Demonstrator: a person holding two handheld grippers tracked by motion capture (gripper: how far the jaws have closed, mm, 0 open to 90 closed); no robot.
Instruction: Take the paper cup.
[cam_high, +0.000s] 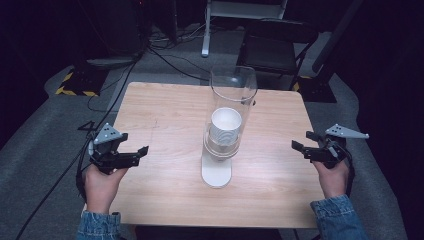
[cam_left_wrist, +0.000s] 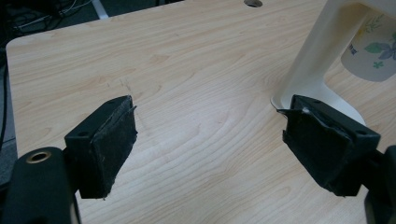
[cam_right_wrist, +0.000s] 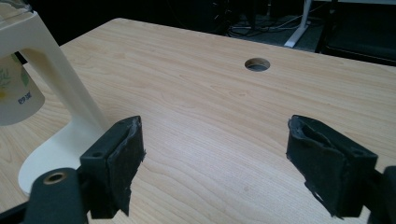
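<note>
A cup dispenser (cam_high: 223, 131) (a clear tube on a white stand, paper cups stacked inside) is seen upright at the middle of the bench (cam_high: 165, 107). The left tongs (cam_high: 141, 151) are held low at the bench's left edge, pointing inward, jaws spread with nothing between them. The right tongs (cam_high: 302, 140) are held likewise at the right edge, released and empty, well apart from the dispenser.
</note>
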